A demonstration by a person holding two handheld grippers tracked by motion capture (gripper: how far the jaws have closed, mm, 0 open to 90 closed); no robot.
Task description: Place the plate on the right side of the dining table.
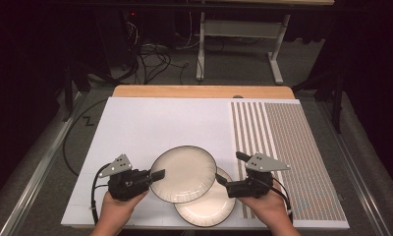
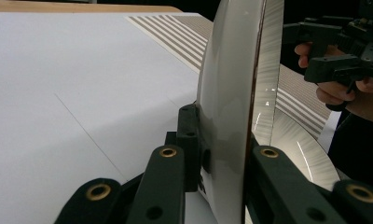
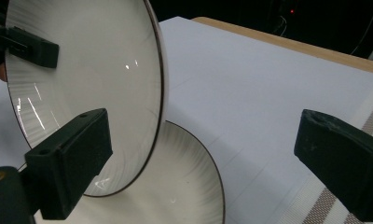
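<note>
White, dark-rimmed upper plate [image 1: 183, 173] hangs over the lower plate [image 1: 209, 204] on the table [image 1: 150, 123] in the high view, its left rim clamped by the left gripper [image 1: 157, 174]. Left gripper view: jaws pinch that rim. Right gripper view: right gripper [image 3: 198, 154] gapes wide, holding nothing, just beside both plates.

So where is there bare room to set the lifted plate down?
The white sheet is bare between the wooden edge and the plates, and left of the striped mat. It is crowded near the person: the left gripper clamps the upper plate over the lower plate, with the open right gripper beside them.
</note>
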